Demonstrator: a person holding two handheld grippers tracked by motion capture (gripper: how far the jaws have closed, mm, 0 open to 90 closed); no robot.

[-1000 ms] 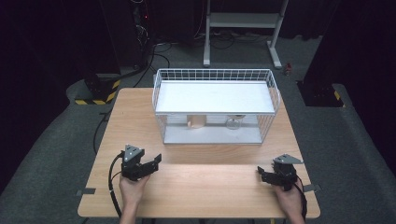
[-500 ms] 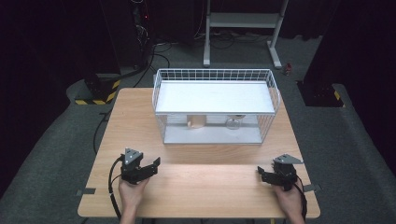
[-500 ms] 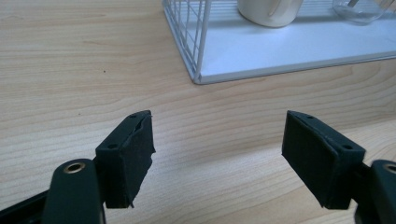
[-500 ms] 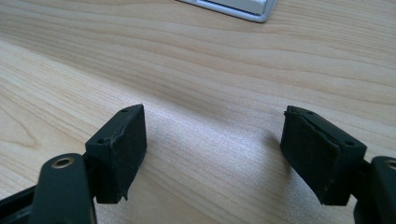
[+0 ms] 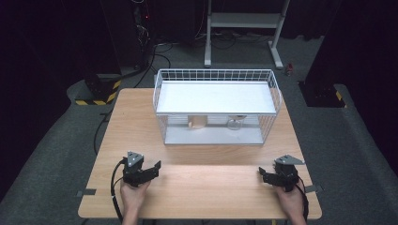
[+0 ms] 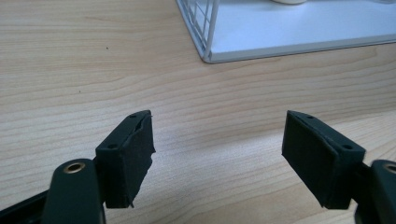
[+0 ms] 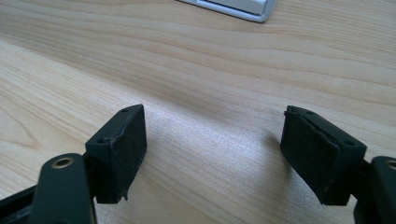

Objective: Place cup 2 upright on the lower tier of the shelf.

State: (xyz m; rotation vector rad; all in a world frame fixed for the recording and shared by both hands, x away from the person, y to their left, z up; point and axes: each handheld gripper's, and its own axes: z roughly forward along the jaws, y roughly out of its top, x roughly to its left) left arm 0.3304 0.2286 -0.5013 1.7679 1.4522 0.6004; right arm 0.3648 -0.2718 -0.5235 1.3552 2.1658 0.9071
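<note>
My left gripper (image 5: 152, 169) rests low over the wooden table (image 5: 206, 187) near its front left, held by a hand. Its jaws stand open with nothing between them, as the left gripper view (image 6: 217, 135) shows over bare wood. My right gripper (image 5: 264, 175) sits near the front right, jaws pointing left. It is open and holds nothing (image 7: 212, 135). A white wire basket (image 5: 162, 117) with a white shelf across its top stands at the middle back. Under the shelf are a beige cup-like object (image 5: 197, 123) and a clear glass-like object (image 5: 234, 123).
The basket's near left corner (image 6: 205, 32) lies just ahead of my left gripper, and its base edge (image 7: 243, 8) lies ahead of my right one. Dark floor, cables and a metal stand (image 5: 244, 21) lie beyond the table.
My left gripper has slid slightly toward the near edge of the table. The right gripper has stayed still. Both remain open.
</note>
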